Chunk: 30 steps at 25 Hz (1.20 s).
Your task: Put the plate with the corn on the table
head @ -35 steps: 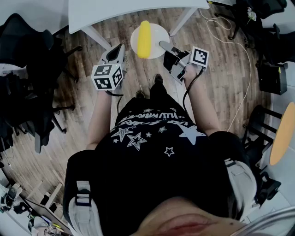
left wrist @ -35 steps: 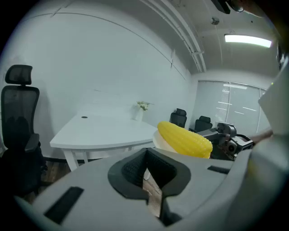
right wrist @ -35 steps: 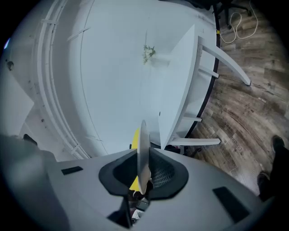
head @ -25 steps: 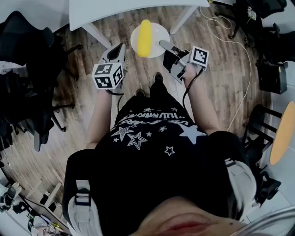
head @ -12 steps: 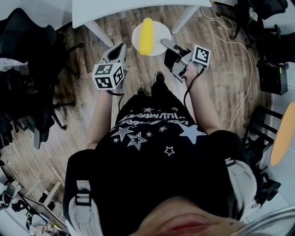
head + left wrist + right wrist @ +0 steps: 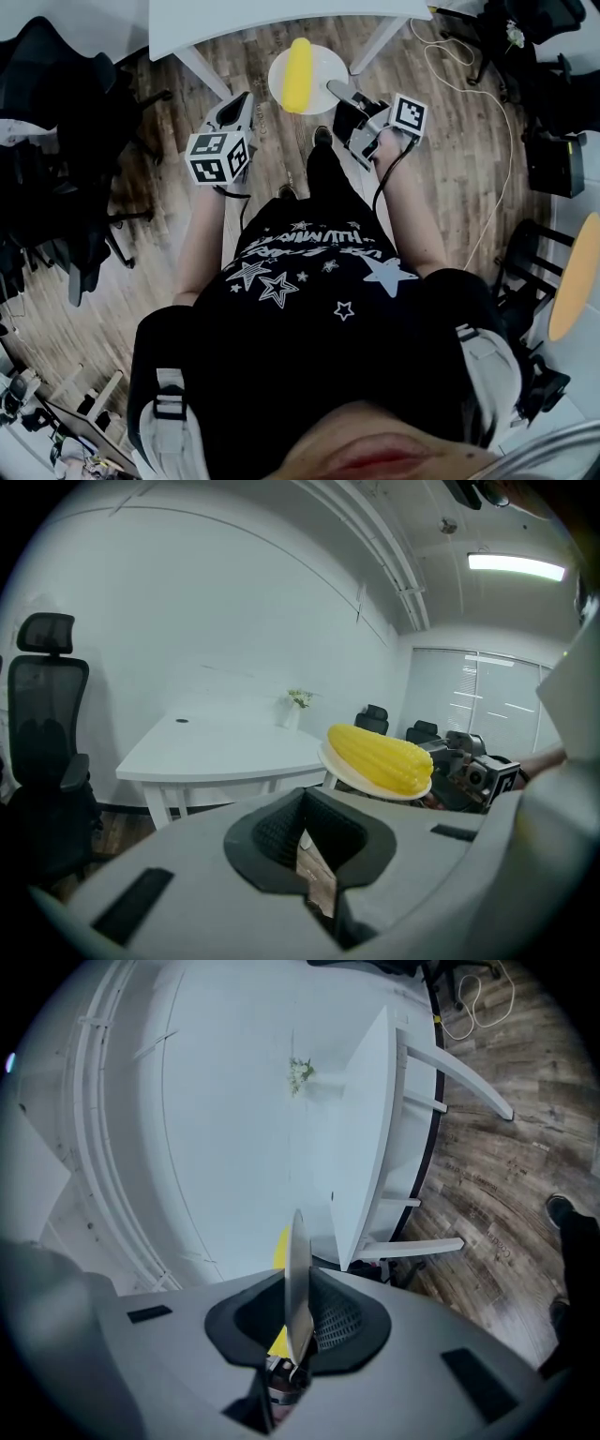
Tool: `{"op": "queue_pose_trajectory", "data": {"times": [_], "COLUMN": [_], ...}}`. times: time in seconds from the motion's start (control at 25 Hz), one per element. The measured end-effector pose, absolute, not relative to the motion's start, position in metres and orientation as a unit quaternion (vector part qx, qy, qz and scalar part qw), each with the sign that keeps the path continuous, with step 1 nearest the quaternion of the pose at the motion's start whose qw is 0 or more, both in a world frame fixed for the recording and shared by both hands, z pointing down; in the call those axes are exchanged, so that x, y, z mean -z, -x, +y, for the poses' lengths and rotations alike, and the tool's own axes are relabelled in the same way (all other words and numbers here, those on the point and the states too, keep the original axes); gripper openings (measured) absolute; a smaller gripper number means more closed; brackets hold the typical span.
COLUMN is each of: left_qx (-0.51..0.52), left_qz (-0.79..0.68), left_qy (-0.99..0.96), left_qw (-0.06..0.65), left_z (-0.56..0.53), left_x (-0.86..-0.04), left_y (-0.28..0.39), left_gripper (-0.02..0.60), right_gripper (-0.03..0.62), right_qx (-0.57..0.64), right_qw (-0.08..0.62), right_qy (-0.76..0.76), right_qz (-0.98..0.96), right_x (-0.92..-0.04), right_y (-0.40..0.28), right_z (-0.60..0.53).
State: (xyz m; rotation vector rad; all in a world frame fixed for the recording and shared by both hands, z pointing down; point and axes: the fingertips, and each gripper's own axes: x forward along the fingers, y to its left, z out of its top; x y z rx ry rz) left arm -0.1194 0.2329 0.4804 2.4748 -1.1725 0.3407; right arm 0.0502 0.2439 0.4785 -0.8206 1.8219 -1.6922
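Plate [image 6: 326,64] with corn [image 6: 299,73] held out over the floor [image 6: 469,141], just short of the table [image 6: 234,19]
right gripper [image 6: 336,91] reaches forward level, jaws pinched on the plate's rim; left gripper [image 6: 244,101] tips slightly down beside it, jaws closed on nothing.

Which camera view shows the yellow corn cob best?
The left gripper view: the yellow corn cob lies side-on, whole and large, on the round white plate. The head view shows it small, from above. The right gripper view shows only a yellow sliver behind the plate's edge.
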Motion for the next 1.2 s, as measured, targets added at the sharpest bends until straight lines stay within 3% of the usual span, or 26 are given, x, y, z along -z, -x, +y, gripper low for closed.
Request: {"op": "queue_pose_trajectory", "data": {"times": [1.2], "left_qx": [-0.12], "left_qz": [-0.503], "left_qy": [-0.832], "left_qw": [0.2], "left_z": [-0.021], "left_x": [-0.476], "left_y": [0.029], "left_gripper": [0.006], "right_gripper": [0.046], "right_qx": [0.642], "right_qw": [0.198], "right_qy": [0.214], "right_qz": [0.709], "right_x": [-0.476], "right_y": [-0.136], "right_z": [-0.031]}}
